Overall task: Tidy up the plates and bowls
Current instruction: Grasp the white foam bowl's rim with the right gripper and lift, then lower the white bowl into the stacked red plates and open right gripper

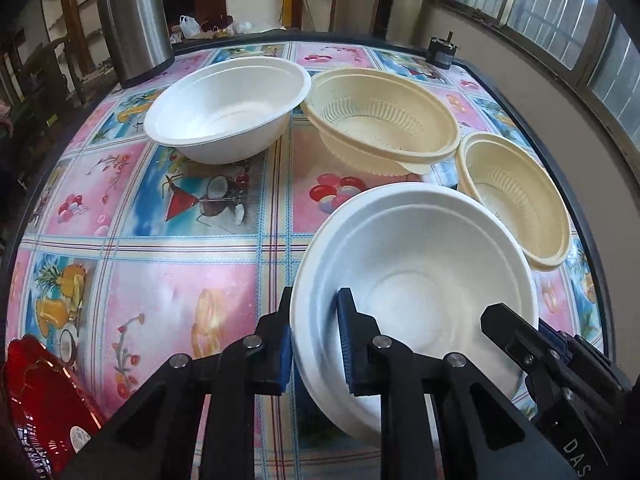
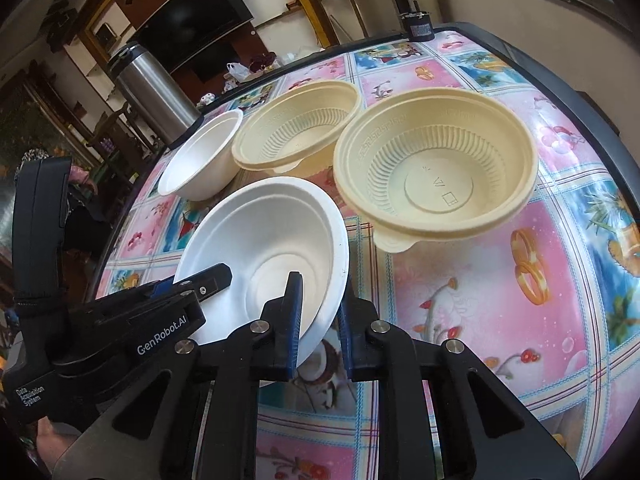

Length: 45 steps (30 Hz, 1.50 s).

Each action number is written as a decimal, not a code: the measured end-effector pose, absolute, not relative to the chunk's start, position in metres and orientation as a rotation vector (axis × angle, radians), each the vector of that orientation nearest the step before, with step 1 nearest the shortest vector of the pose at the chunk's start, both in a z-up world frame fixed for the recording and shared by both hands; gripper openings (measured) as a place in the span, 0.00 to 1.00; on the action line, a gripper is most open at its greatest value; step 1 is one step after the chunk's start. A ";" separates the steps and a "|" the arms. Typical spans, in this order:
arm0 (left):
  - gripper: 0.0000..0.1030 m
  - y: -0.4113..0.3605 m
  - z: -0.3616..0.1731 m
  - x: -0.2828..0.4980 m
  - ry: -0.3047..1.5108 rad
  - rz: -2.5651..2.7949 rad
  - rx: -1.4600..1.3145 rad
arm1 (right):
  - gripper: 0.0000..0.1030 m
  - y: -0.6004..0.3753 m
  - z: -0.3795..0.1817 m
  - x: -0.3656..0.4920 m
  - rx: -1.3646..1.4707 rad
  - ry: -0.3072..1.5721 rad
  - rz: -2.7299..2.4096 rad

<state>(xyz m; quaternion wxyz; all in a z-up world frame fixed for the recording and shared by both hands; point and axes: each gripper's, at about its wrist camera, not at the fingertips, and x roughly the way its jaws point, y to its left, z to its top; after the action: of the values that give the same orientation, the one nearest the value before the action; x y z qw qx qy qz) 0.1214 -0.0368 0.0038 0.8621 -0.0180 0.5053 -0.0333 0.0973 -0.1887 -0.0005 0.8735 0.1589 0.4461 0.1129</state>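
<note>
Gripping the near white bowl (image 1: 416,280) by opposite rims, left gripper (image 1: 316,344) and right gripper (image 2: 320,320) are both clenching it
It is tilting above the patterned tablecloth (image 1: 160,280), near two cream bowls (image 2: 436,164)

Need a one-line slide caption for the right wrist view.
Both grippers, right and left, pinch opposite rim edges of the near white bowl beside two cream bowls and another white one.

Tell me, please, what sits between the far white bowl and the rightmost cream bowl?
The other cream bowl, seen in the left wrist view.
</note>
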 end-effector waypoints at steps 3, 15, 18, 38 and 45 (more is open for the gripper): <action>0.18 -0.029 0.012 0.109 1.053 -0.066 -0.037 | 0.15 -0.183 0.006 0.085 0.333 0.923 0.256; 0.18 0.041 0.043 0.043 0.987 0.033 -0.062 | 0.16 -0.117 0.039 0.032 0.255 0.886 0.390; 0.18 0.066 0.047 0.027 0.978 0.070 -0.071 | 0.16 -0.093 0.044 0.023 0.226 0.884 0.431; 0.18 0.176 0.003 -0.020 1.043 0.258 -0.150 | 0.17 0.046 0.001 0.013 0.019 1.010 0.588; 0.19 0.183 -0.010 -0.023 1.060 0.254 -0.171 | 0.17 0.057 -0.008 0.014 -0.034 1.041 0.576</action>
<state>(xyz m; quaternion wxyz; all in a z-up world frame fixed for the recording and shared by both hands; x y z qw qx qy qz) -0.0233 0.1831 -0.0097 0.8517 -0.0813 0.5035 0.1206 0.0142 0.0567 -0.0083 0.8282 -0.0160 0.4902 0.2711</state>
